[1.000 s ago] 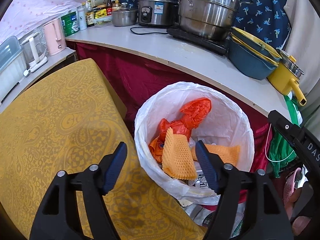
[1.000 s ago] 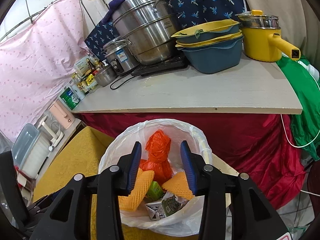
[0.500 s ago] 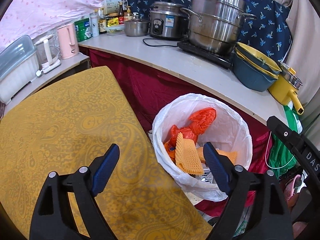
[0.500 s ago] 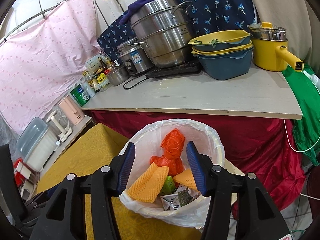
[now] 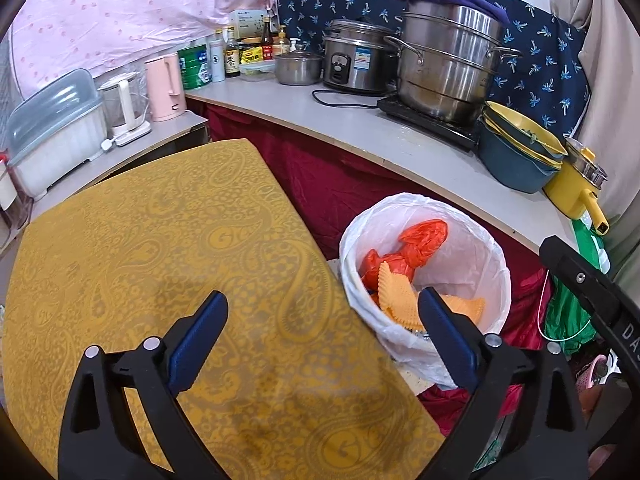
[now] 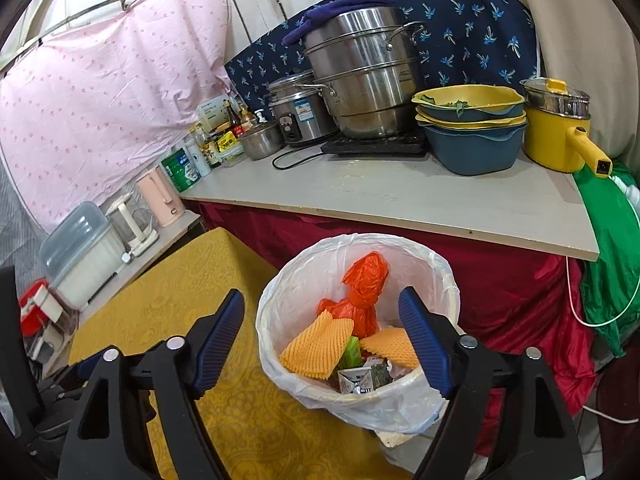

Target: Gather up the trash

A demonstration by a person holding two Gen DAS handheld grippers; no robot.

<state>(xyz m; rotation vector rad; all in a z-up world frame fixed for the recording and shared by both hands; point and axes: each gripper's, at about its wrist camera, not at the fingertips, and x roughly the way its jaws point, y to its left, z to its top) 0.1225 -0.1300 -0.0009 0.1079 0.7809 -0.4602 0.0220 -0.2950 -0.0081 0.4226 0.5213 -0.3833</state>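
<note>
Left wrist view: left gripper [image 5: 322, 338] pulled back since earlier frames; trash bin [image 5: 496, 276] now smaller, shifted right, more yellow tablecloth [image 5: 160, 240] exposed. Right wrist view: right gripper [image 6: 322, 330] spread wider than before, bin [image 6: 450, 280] lower in frame. Bin stands right of table, below counter [image 6: 400, 196]; holds orange bag [image 6: 364, 284], orange foam nets [image 6: 316, 342], carton [image 6: 356, 380]. Bin lies beyond right finger of left gripper, between fingers of right gripper. Both grippers wide apart, empty, touching nothing.
</note>
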